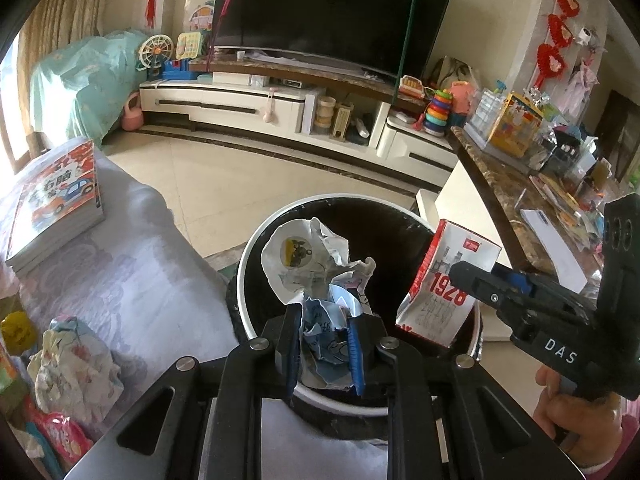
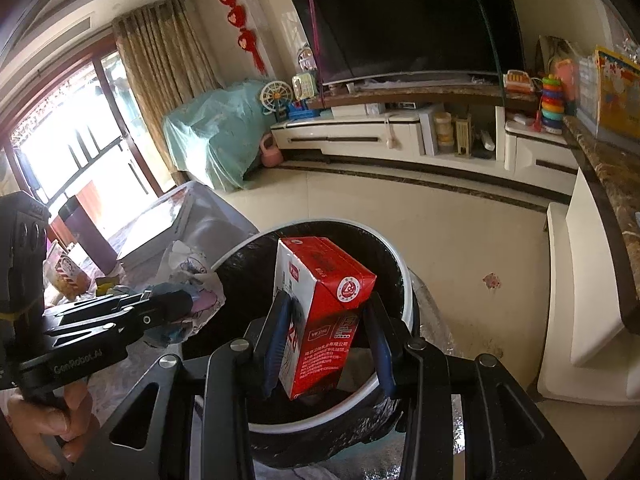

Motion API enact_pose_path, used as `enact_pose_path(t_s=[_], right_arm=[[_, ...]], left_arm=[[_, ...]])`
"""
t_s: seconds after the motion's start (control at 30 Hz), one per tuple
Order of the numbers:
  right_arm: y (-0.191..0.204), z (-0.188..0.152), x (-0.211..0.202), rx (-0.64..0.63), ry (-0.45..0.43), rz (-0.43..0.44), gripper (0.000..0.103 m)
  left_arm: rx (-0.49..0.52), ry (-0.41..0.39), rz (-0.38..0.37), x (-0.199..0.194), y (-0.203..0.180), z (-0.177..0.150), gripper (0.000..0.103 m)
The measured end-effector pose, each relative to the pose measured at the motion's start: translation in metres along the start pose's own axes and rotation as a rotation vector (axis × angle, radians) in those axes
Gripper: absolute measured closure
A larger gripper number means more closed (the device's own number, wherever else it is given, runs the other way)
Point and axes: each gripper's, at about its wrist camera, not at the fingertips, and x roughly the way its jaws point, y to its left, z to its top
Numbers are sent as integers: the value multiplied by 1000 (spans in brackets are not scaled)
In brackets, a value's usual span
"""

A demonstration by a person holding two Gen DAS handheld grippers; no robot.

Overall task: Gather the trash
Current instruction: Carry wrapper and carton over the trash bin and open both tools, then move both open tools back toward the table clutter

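Crumpled paper (image 1: pixel 316 276) pinched in left tongs (image 1: pixel 325 354), red carton (image 2: pixel 320 312) pinched in right tongs (image 2: pixel 326 344), both over black-lined bin (image 1: pixel 360 220)

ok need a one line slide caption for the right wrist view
Right gripper holds a red carton over the black-lined trash bin.

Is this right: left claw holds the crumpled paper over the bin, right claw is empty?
Not quite. The right claw isn't empty: the right wrist view shows it shut on a red carton. The left claw does hold the crumpled paper over the bin.
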Motion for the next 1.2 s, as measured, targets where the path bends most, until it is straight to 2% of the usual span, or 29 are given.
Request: enact_pose_path(t_s=[0.2,0.4,0.43,0.47,0.5,0.53,0.67,0.73,0.97,1.2], right_arm=[[-2,2,6,-3,17,0,65],[-6,5,10,8,32,2,64],[-6,5,10,10,31,2,63],[-6,5,10,9,31,-1,62],[-6,5,9,9,30,-1,60],[-6,5,8,13,27,-1,54],[-5,3,0,24,2,0,35],[-4,0,-5,31,-9,8,28],[12,-11,-24,13,-37,30,17],[34,-29,-36,7,-46,81,14]], left_arm=[[2,15,4,11,-3,4,83],[-10,23,15,19,-6,8,75],[-10,26,20,19,-7,9,67],[-10,28,30,20,-7,9,53],[-11,23,39,19,-9,10,48],[-11,10,42,17,-10,9,44],[-1,-6,56,11,-16,1,41],[-6,-11,58,5,-17,-8,41],[-51,-45,77,-23,-9,-47,38],[-136,-74,103,-63,3,-97,37]])
